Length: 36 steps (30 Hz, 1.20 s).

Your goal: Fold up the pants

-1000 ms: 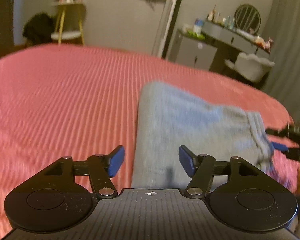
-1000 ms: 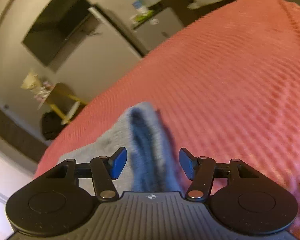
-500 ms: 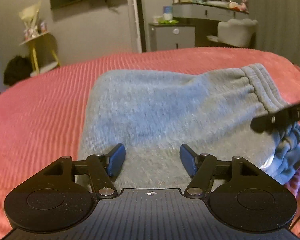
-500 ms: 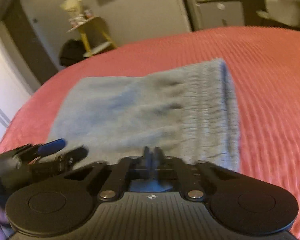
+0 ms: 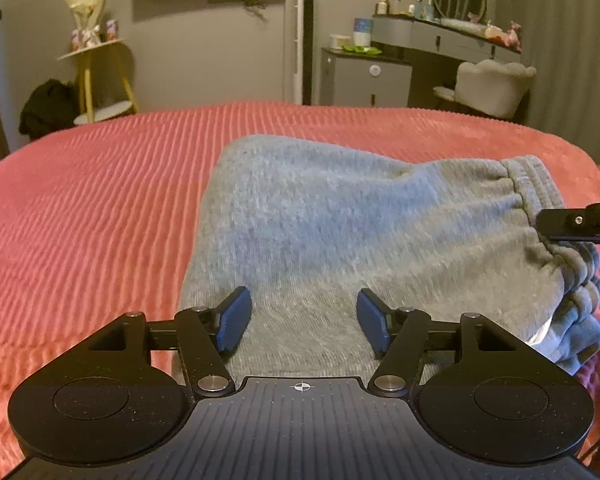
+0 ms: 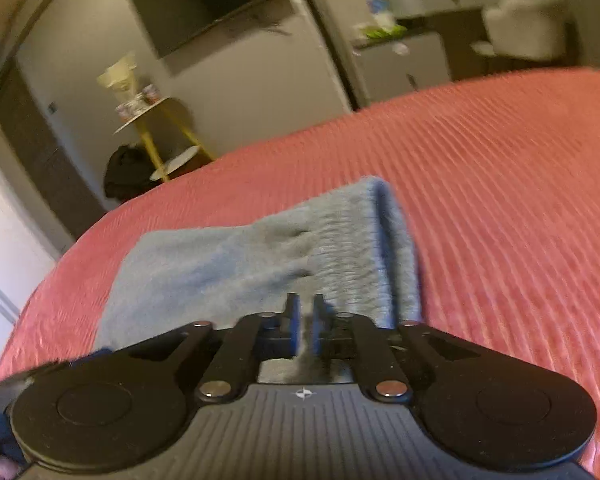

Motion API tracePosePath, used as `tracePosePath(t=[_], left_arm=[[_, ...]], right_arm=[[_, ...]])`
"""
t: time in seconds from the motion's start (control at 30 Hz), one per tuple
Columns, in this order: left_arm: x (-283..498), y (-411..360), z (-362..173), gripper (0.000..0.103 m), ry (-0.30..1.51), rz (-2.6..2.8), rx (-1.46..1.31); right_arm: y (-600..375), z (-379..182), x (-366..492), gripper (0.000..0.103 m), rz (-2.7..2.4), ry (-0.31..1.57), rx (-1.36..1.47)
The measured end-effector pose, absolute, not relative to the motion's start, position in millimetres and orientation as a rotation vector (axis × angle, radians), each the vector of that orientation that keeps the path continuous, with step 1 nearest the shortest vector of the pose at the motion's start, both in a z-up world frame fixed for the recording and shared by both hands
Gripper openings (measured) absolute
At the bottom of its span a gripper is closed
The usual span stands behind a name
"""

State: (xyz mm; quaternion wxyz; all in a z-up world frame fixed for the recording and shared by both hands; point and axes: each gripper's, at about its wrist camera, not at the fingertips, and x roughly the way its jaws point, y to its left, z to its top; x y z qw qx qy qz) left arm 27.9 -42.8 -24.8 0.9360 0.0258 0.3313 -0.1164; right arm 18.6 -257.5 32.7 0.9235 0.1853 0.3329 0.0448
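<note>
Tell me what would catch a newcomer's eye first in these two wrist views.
The folded grey pants lie mid-frame on a ribbed coral-red bedspread that fills both views. The left gripper stands open over the near edge of the pants. The right gripper, its jaws just reopening to a narrow gap, sits at the elastic waistband end.

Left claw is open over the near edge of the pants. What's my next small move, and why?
Probably ease the left claw down and close it on the near edge of the gray pants. Its jaws stand open over that cloth with nothing pinched, so another fold on the red bedspread needs a grip first.
</note>
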Motion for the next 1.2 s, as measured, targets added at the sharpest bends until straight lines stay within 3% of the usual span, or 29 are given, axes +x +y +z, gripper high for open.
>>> tracePosePath(t=[0.03, 0.23, 0.6, 0.8, 1.07, 1.17, 1.2], left_arm=[[27.8, -42.9, -24.6, 0.067, 0.678, -0.237, 0.052], [27.7, -39.1, -21.1, 0.067, 0.681, -0.235, 0.024], [39.0, -41.4, -17.4, 0.068, 0.662, -0.227, -0.002], [44.8, -34.4, -19.1, 0.068, 0.665, -0.224, -0.026], [47.5, -14.5, -16.0, 0.067, 0.676, -0.245, -0.129], [49.1, -0.9, -15.0, 0.067, 0.688, -0.234, -0.21], [49.0, 2.8, -14.5, 0.067, 0.688, -0.22, -0.229]], right_arm=[[-251.1, 34.0, 17.7, 0.023, 0.12, 0.684, 0.357], [-219.3, 32.4, 30.3, 0.023, 0.15, 0.771, 0.215], [-182.8, 16.7, 42.8, 0.023, 0.132, 0.726, -0.046], [-199.0, 20.9, 44.6, 0.011, 0.042, 0.639, -0.038], [-219.2, 33.6, 29.4, 0.012, 0.068, 0.648, 0.1], [-227.3, 41.9, 21.6, 0.033, 0.028, 0.631, 0.134], [-233.1, 44.7, 18.0, 0.047, 0.017, 0.621, 0.171]])
